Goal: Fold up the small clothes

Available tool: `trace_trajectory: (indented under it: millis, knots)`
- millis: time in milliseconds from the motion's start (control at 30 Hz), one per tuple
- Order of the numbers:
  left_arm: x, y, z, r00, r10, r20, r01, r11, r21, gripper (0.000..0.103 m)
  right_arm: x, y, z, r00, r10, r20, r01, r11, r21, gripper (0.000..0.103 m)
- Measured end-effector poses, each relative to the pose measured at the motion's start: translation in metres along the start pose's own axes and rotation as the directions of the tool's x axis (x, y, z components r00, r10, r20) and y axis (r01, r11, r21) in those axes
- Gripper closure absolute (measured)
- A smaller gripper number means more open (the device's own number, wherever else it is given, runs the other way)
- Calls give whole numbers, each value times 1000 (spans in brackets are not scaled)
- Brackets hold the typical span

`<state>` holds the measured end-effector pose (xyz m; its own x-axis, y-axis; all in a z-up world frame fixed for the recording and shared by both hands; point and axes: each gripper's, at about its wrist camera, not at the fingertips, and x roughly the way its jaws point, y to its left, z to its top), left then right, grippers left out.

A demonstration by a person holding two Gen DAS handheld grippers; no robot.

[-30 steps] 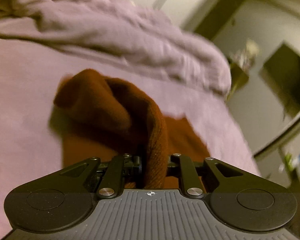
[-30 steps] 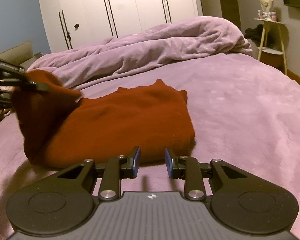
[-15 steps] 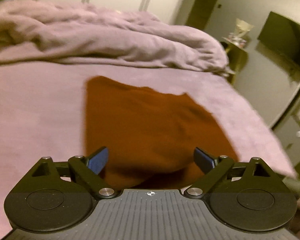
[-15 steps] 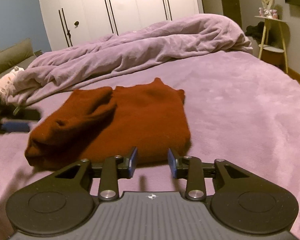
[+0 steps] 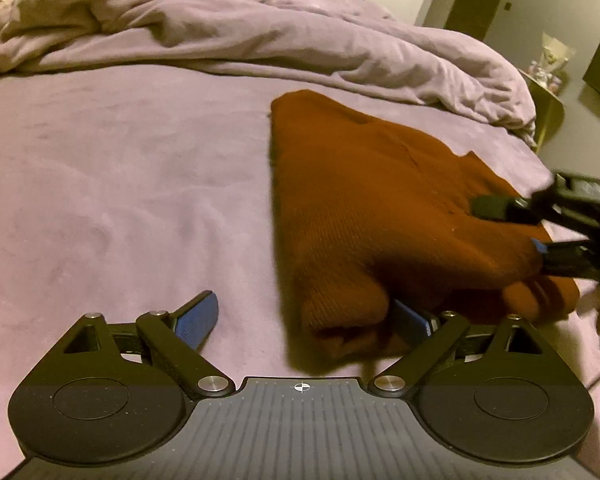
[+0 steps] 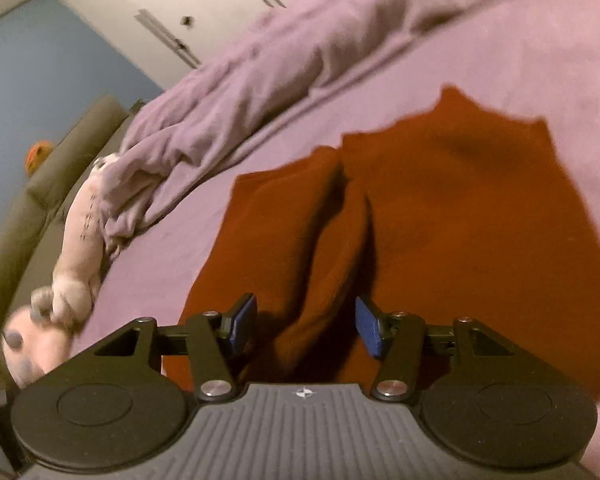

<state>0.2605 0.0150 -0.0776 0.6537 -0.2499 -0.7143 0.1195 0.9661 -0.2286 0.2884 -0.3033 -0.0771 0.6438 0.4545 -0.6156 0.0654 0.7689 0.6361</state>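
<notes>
A rust-red knitted garment (image 5: 360, 200) lies folded on the purple bed sheet (image 5: 120, 180). My left gripper (image 5: 304, 316) stands wide open at the garment's near corner. The rolled edge lies against the right blue pad and well away from the left one. My right gripper (image 6: 305, 326) hovers over the garment (image 6: 480, 220) with its jaws opening. A raised fold runs between the pads and neither presses on it. In the left wrist view the right gripper (image 5: 516, 232) reaches in over the garment's right edge.
A rumpled purple duvet (image 5: 260, 32) is heaped along the far side of the bed. A pale plush toy (image 6: 76, 248) lies at the bed's left edge, beside a green cushion (image 6: 20, 208). A small side table (image 5: 548, 92) stands beyond the bed's right side.
My left gripper let go of the lifted fold, opened wide and sank to the garment's near corner. The fold fell flat. My right gripper swung over the garment, rolled, and its jaws spread.
</notes>
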Motion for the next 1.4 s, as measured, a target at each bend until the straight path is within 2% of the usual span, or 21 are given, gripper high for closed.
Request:
trace_trajectory:
  millis: [100,200,300,333,433,500,600,633,700,733,800,833,900,933,1000,1100,1133,1200,1333,1400]
  knots:
    - [4,-2,-3,1000,3,6,-3,1000,4,5,18,5,9,1000,20,-18,-20,1000,16,50]
    - [4,-2,-4,1000,9,7,-9,1000,8,3,31,22,13,1000,9,-29,-11,998,-56,53]
    - [4,-2,-3,1000,12,6,-12,1000,1,3,44,43,11,996,-83,-27,76,978,-192,79]
    - [3,-2,-3,1000,13,7,-13,1000,-5,3,43,52,10,993,-114,-5,109,959,-261,90]
    - [-2,-1,-1,1000,0,13,0,999,-46,3,24,85,3,972,-186,145,233,847,-477,93]
    - [-4,-1,1,1000,2,13,-1,998,-63,3,7,95,2,962,-177,208,262,812,-521,93]
    - [-2,-5,2,1000,24,5,-24,998,-55,4,-11,97,-4,928,-219,302,361,733,-577,93]
    - [0,-7,1,1000,19,-4,-19,999,-51,4,-15,92,-3,919,-240,314,385,720,-578,93]
    - [1,-13,1,1000,24,1,-24,999,-31,4,-21,74,0,909,-274,313,408,735,-541,93]
    - [1,-16,0,1000,17,0,-17,1000,-18,4,-21,63,0,901,-298,315,428,730,-533,93]
    - [3,-22,0,1000,2,-10,-2,1000,-13,4,-15,47,-3,876,-351,332,482,688,-543,93]
    - [4,-24,0,1000,-11,-19,10,1000,-14,4,-11,36,-4,868,-378,323,497,684,-534,93]
    - [6,-28,-1,999,-15,-31,15,1000,-5,4,-6,18,-6,864,-410,292,503,708,-496,93]
    - [6,-29,-2,999,-6,-33,6,1000,7,4,-9,12,-7,869,-401,289,494,731,-471,91]
    - [4,-29,-3,999,-1,-35,2,1000,17,5,-25,5,-7,882,-377,283,465,794,-391,83]
    - [6,-29,-5,999,6,-41,-6,1000,10,4,-60,-3,-17,892,-350,286,425,865,-267,69]
    - [5,-30,-5,999,8,-41,-7,1000,10,5,-70,-6,-20,905,-321,280,388,892,-232,61]
    - [4,-31,-7,999,9,-39,-9,1000,11,5,-89,-13,-30,927,-269,260,315,936,-155,55]
    - [4,-33,-12,998,16,-53,-16,1000,-5,5,-102,-29,-44,971,-140,193,143,990,-3,55]
    - [5,-35,-12,998,28,-62,-29,1000,-2,5,-95,-33,-46,979,-112,170,106,993,44,55]
